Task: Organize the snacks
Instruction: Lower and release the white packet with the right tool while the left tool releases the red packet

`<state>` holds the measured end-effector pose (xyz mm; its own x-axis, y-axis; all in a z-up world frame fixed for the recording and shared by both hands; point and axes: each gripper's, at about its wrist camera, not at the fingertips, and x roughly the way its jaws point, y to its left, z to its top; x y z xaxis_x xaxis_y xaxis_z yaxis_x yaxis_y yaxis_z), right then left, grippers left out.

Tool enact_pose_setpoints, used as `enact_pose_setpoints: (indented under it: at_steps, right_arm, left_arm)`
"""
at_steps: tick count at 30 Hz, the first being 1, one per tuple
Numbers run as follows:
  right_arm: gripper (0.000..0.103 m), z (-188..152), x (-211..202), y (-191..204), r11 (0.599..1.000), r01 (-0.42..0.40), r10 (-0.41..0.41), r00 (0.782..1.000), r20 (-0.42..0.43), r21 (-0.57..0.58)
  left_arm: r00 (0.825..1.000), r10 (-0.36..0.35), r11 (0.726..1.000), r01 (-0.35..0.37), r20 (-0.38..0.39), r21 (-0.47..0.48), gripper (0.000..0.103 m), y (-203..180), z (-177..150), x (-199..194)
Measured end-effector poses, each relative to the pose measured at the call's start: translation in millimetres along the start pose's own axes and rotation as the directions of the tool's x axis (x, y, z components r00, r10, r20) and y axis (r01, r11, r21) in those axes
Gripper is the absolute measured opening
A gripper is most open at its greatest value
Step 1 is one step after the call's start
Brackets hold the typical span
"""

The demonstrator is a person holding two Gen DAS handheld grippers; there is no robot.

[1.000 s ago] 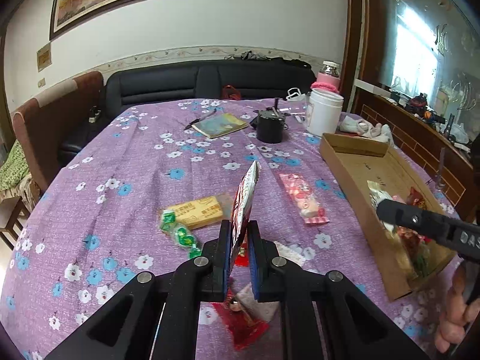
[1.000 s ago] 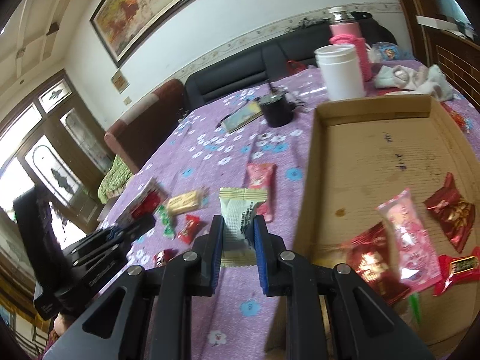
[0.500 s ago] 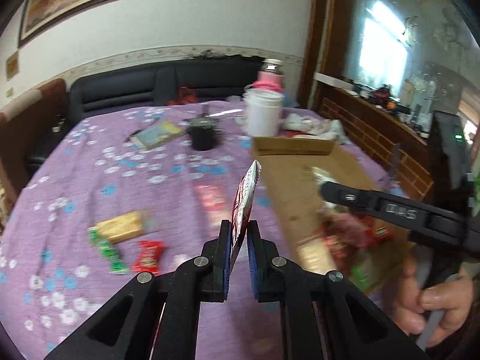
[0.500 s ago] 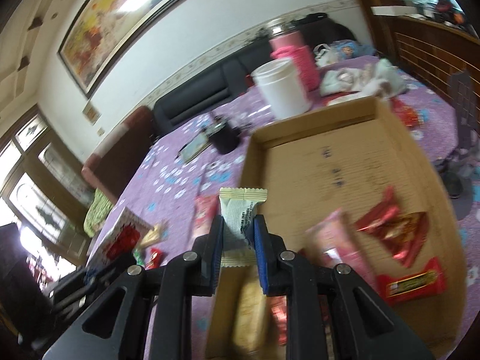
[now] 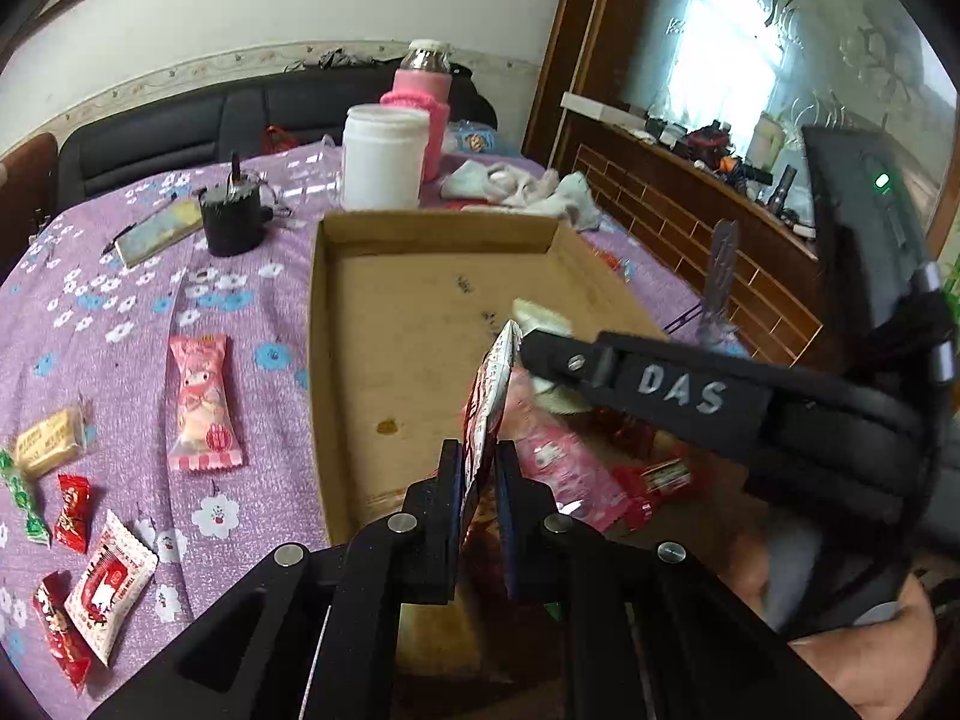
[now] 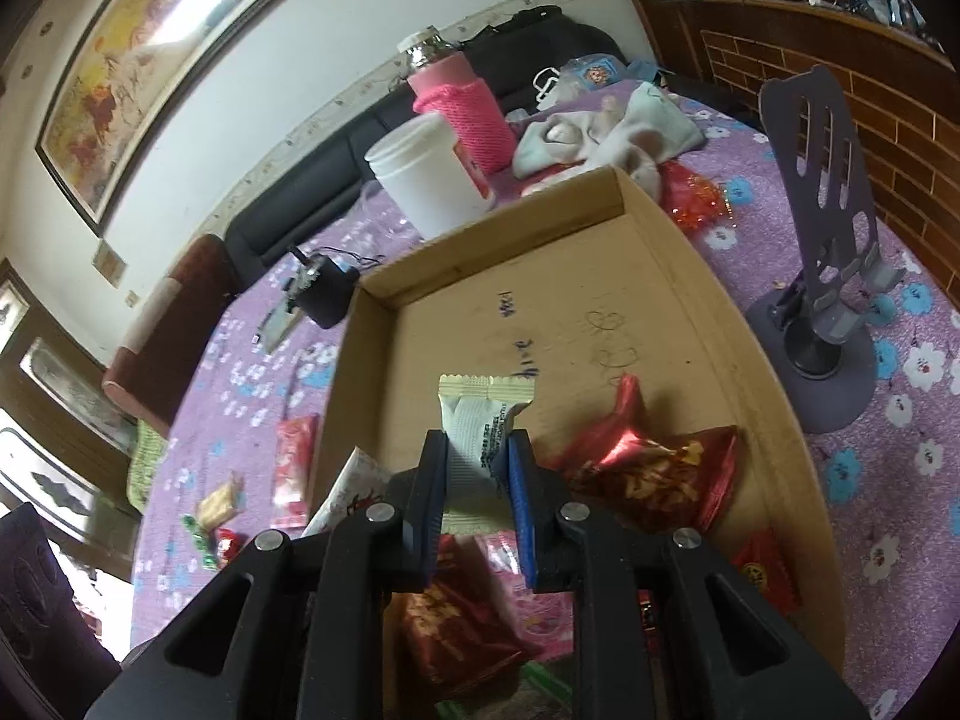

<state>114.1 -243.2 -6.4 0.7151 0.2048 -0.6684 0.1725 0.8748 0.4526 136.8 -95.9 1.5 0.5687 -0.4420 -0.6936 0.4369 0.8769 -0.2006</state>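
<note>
My left gripper [image 5: 482, 461] is shut on a red and white snack packet [image 5: 489, 396], held edge-on above the near end of the cardboard box [image 5: 438, 228]. My right gripper [image 6: 477, 461] is shut on a cream wafer packet [image 6: 483, 420] over the same box [image 6: 600, 186]. The right gripper also shows in the left wrist view [image 5: 531, 348], just right of my packet. Red foil packets [image 6: 654, 468] and a pink packet [image 5: 558, 468] lie in the box. Loose on the purple cloth are a pink candy bag [image 5: 201, 405], a yellow bar [image 5: 48, 441], red candies [image 5: 72, 510] and a white and red packet [image 5: 111, 582].
A white jar [image 5: 384, 156], a pink-sleeved bottle [image 5: 423, 90], a black cup [image 5: 231, 219], a booklet [image 5: 159, 231] and a bundle of cloth [image 5: 528, 186] stand beyond the box. A grey phone stand [image 6: 822, 276] stands right of the box. A sofa lies behind the table.
Both grippers have moved right from above the tablecloth to above the box, each still holding its packet. The right gripper now sits close beside the left one's packet.
</note>
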Motion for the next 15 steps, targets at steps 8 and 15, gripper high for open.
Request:
enact_pose_setpoints:
  at_steps: [8,15]
  right_arm:
    - [0.019,-5.6,5.2,2.4,0.999,0.049,-0.049,0.999,-0.017,-0.022]
    - [0.019,-8.4,8.7,5.8,0.997,0.066,-0.067,0.997,-0.023,-0.039]
  left_arm:
    - [1.000,-0.012,1.000,0.011,-0.026,-0.002,0.009,10.4,-8.7,8.9]
    - [1.000,0.016,0.999,-0.015,-0.018,0.043,0.009,4.0,-14.5,8.0]
